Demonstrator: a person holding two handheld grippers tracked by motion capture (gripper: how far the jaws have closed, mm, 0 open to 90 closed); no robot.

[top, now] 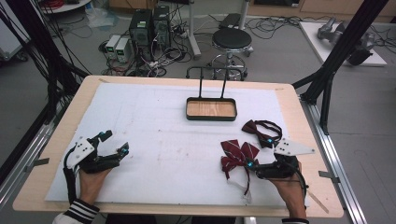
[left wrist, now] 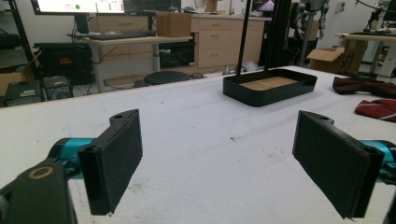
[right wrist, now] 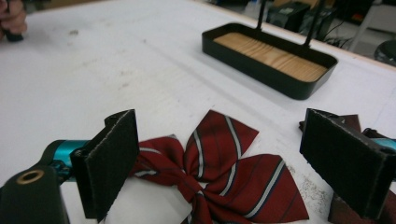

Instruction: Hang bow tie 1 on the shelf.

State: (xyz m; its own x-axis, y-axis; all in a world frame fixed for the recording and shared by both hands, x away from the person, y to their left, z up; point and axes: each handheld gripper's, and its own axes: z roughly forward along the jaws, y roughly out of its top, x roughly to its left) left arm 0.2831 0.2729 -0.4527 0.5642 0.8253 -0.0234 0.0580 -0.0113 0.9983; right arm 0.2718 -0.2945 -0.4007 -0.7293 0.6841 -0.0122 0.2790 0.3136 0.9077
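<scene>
Striped red bow tie (top: 238,156) lies on the white surface (top: 159,140), lower right of the high view, just ahead of the right gripper (top: 261,154), whose jaws stand spread around nothing. Left gripper (top: 114,142), lower left, also spread and empty. Step, as judged: approach before pickup. Next move likely calls for lowering the right jaws over the knot, then closing; black tray (top: 211,109) waits at upper centre.

Bow tie (top: 238,156) near right gripper (top: 259,154) – second tie (top: 261,130) behind; tray (top: 211,109) beyond.
</scene>
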